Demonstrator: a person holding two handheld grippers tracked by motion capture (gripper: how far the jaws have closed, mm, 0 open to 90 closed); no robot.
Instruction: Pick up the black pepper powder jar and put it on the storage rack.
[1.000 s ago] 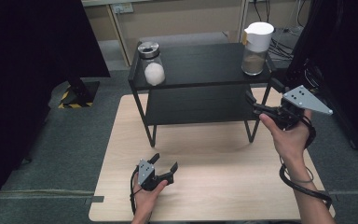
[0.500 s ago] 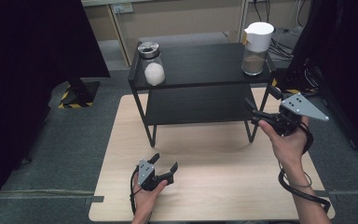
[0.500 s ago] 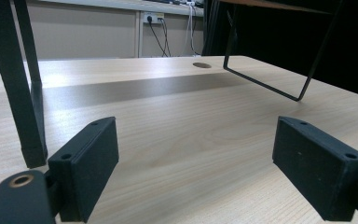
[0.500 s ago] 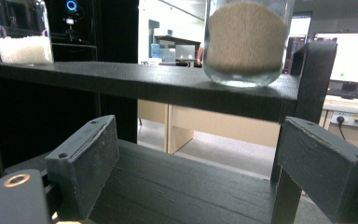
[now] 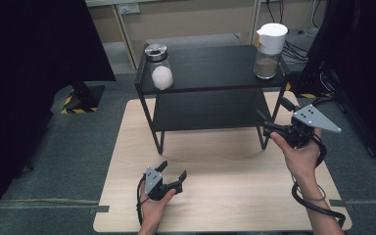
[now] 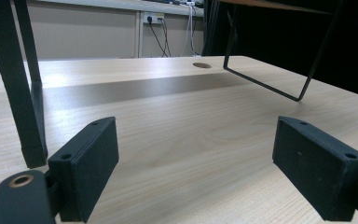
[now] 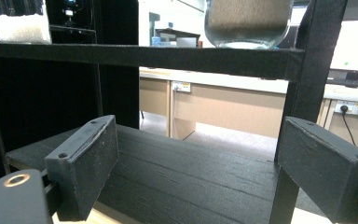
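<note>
The right gripper [image 5: 267,123], jaws wide and empty, has dropped to the shelf rack's [image 5: 210,66] lower right; left gripper [image 5: 172,172] rests wide on the table [image 5: 225,171]

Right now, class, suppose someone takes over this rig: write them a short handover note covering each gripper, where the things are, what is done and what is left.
Left gripper: open, holding nothing, low over the table at the near edge.
Right gripper: open, holding nothing, by the black shelf at its right front leg, aimed at the lower tier.
White-lidded jar: top tier, right end.
Metal-lidded jar: top tier, left end.
Done: nothing gripped yet.
Left: probably reaching up for the white-lidded jar, the nearer one.
</note>
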